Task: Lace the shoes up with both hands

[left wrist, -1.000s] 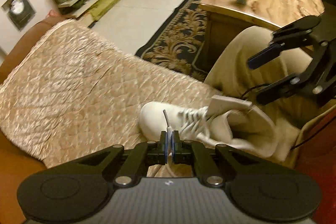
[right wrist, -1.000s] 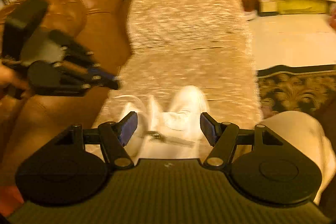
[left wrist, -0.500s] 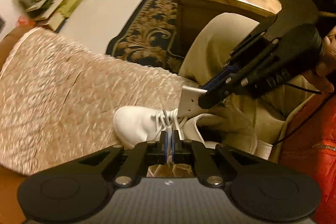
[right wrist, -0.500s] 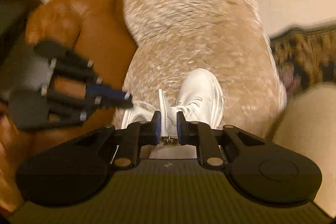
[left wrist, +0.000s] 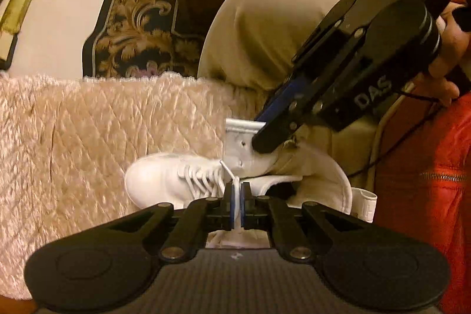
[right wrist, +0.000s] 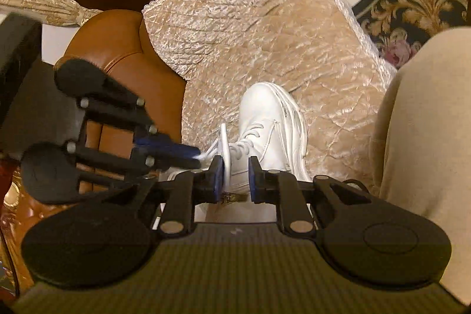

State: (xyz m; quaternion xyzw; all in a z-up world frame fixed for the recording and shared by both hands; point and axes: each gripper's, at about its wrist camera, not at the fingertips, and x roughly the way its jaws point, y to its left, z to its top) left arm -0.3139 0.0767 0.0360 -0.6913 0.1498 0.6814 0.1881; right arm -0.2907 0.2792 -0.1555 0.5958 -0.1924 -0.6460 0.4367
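Left tool (left wrist: 235,197): fingers pressed together, pinching a white lace (left wrist: 229,170) beside the shoe's eyelets. Right tool (right wrist: 234,178): fingers narrowly parted, straddling the upright tongue (left wrist: 240,143) and a lace loop, gripping neither. White shoe (right wrist: 269,119): lying on the quilted beige sofa cover (right wrist: 250,19), toe pointing away, next to the person's beige trouser leg (right wrist: 426,122).
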